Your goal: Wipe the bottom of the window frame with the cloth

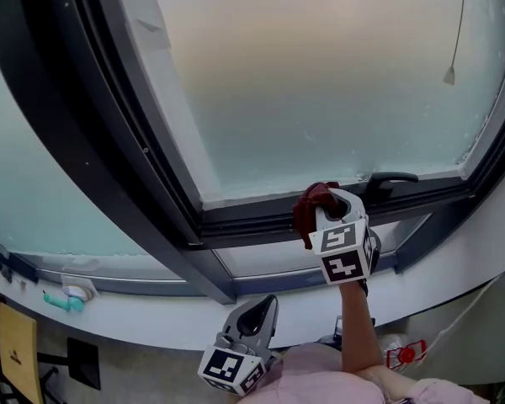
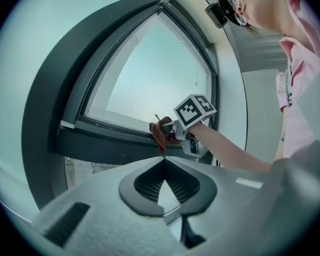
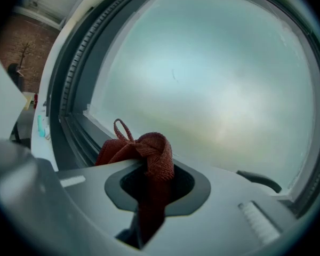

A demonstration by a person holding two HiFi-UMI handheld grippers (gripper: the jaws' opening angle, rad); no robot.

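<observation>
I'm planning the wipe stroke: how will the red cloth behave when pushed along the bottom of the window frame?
Likely floppy: the cloth bunches and folds over the right gripper, with a loop sticking up. It would probably drag and conform to the window frame rather than slide stiffly. Its woven texture suggests grip, not slipperiness.

Dark window frame (image 1: 109, 167) holds pale frosted glass (image 1: 320, 82).

Dark red woven cloth (image 3: 141, 151), bunched, with a thin loop on top, clamped between the jaws of the right gripper (image 1: 324, 209) and bulging past the tips. Dark grey frame (image 1: 252, 219), its bottom rail just ahead of the tips, pressed by the cloth.
</observation>
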